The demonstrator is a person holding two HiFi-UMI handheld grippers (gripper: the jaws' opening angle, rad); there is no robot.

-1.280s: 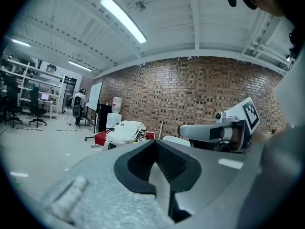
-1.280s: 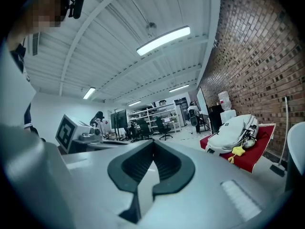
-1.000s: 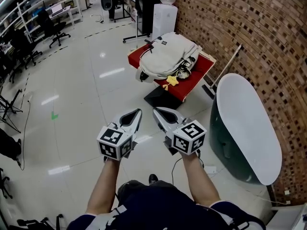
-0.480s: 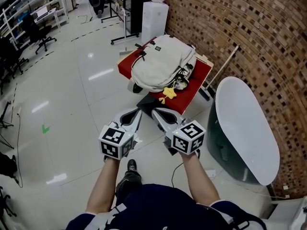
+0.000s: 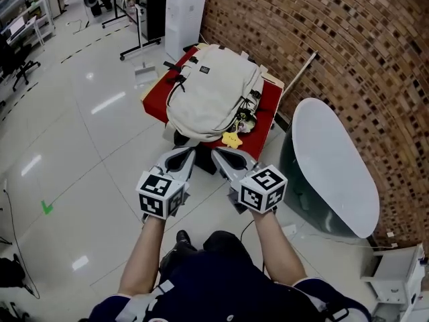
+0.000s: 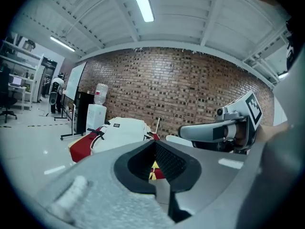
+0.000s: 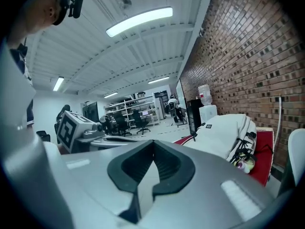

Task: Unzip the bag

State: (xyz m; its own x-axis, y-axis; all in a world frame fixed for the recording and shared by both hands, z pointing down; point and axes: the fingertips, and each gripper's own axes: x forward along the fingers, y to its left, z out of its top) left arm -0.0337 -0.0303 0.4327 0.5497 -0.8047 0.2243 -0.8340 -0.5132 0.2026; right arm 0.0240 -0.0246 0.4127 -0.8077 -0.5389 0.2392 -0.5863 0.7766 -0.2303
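Observation:
A cream backpack lies on a low red table by the brick wall, with a yellow star charm hanging at its near end. My left gripper and right gripper are held side by side in the air, short of the table's near edge, and touch nothing. Both are shut with nothing between the jaws. The left gripper view shows the backpack ahead and the right gripper beside it. In the right gripper view the backpack is to the right.
A white oval tabletop on a dark green base stands right of the red table. A water dispenser and a wheeled stand stand behind. A pole leans on the brick wall. Glossy floor lies to the left.
The person has walked toward the table: the backpack is now closer and larger in the head view. Both grippers stay shut, side by side.

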